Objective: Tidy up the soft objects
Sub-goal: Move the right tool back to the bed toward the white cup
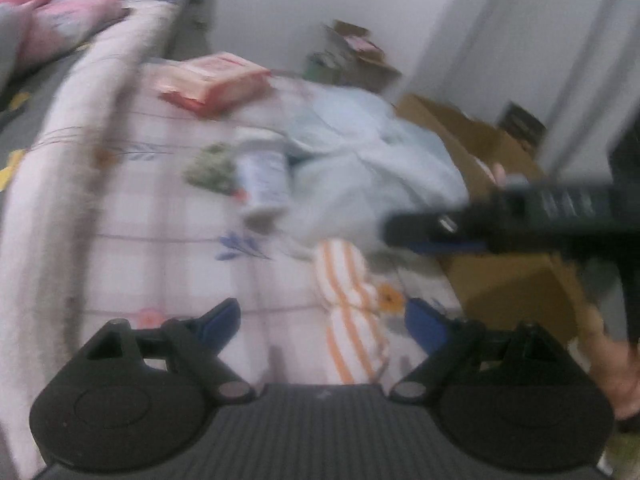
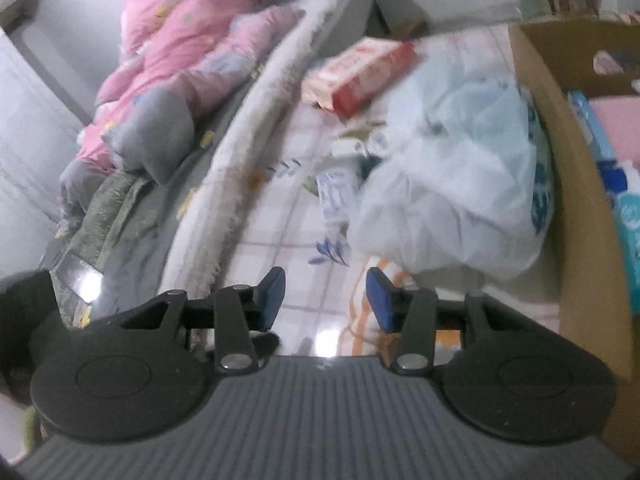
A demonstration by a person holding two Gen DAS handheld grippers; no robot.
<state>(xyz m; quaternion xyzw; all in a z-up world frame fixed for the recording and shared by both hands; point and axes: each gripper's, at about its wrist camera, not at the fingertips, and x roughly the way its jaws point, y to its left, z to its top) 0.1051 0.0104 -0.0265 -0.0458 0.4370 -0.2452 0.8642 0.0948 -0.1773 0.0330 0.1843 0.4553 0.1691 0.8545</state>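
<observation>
An orange-striped white cloth [image 1: 348, 312] lies crumpled on the checked bedsheet [image 1: 160, 220], just ahead of my left gripper [image 1: 324, 320]. That gripper is open wide and holds nothing. My right gripper [image 2: 326, 300] is open with an empty gap, and the striped cloth [image 2: 360, 322] lies under its right finger. It also reaches in from the right in the left wrist view as the right gripper [image 1: 420, 228]. A pale blue plastic bag [image 2: 448, 184] is heaped behind the cloth. Both views are blurred.
A red package [image 2: 372, 72] and a white bottle [image 2: 336, 192] lie on the sheet. A cardboard box [image 2: 568, 160] with packets stands at the right. A fluffy white blanket roll [image 2: 248, 152], pink quilt [image 2: 192, 40] and grey pillow [image 2: 152, 132] lie left. A person's foot [image 1: 612, 360] is by the box.
</observation>
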